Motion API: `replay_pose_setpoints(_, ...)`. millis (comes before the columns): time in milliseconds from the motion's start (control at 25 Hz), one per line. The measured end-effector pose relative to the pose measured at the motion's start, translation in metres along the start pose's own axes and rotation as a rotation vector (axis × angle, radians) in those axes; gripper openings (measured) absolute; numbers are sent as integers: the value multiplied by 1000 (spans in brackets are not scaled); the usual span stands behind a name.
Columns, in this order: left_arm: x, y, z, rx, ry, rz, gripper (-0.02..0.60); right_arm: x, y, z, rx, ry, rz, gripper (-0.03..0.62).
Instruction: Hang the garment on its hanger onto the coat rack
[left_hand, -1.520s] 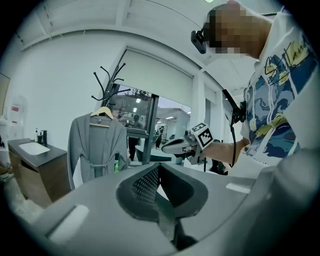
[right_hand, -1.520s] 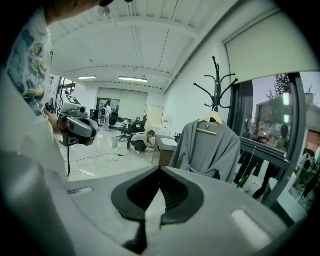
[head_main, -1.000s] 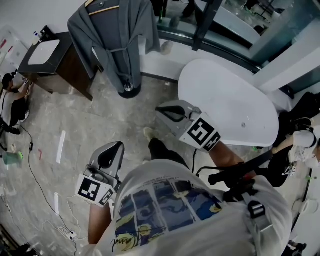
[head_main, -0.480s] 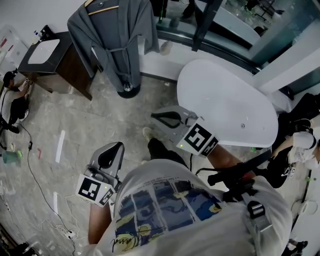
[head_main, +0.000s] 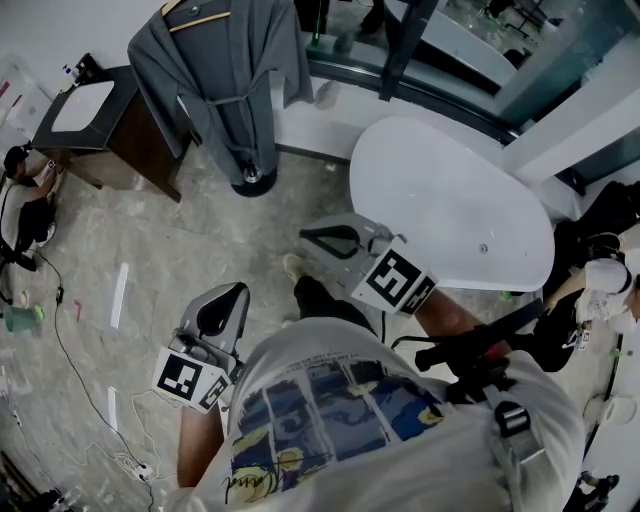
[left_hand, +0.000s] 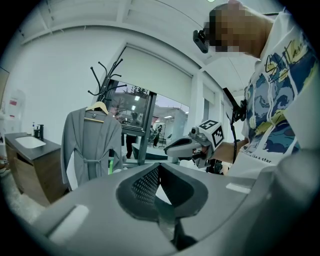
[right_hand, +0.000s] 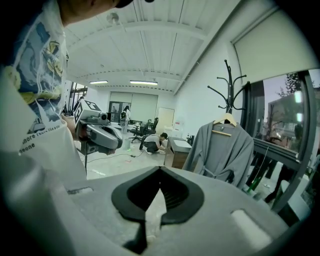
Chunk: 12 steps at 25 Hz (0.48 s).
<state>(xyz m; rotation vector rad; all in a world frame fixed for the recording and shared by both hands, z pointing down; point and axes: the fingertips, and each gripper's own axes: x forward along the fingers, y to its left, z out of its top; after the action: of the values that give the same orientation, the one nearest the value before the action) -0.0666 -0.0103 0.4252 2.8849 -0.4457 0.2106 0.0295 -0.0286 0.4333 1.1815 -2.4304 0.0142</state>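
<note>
The grey robe (head_main: 225, 80) hangs on its hanger (head_main: 205, 17) from the coat rack (right_hand: 229, 85), well apart from the left tool (head_main: 222, 300) and right tool (head_main: 306, 237), each with jaws closed together on nothing.

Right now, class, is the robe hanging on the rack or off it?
On it. The robe hangs from its hanger, whose hook sits on the rack, well away from the person.
</note>
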Motion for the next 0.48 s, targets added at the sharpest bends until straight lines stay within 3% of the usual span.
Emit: replay_pose_setpoints(480,6,6,-3,-9,7,-11,5,6,0,-1,-2,7,13,2)
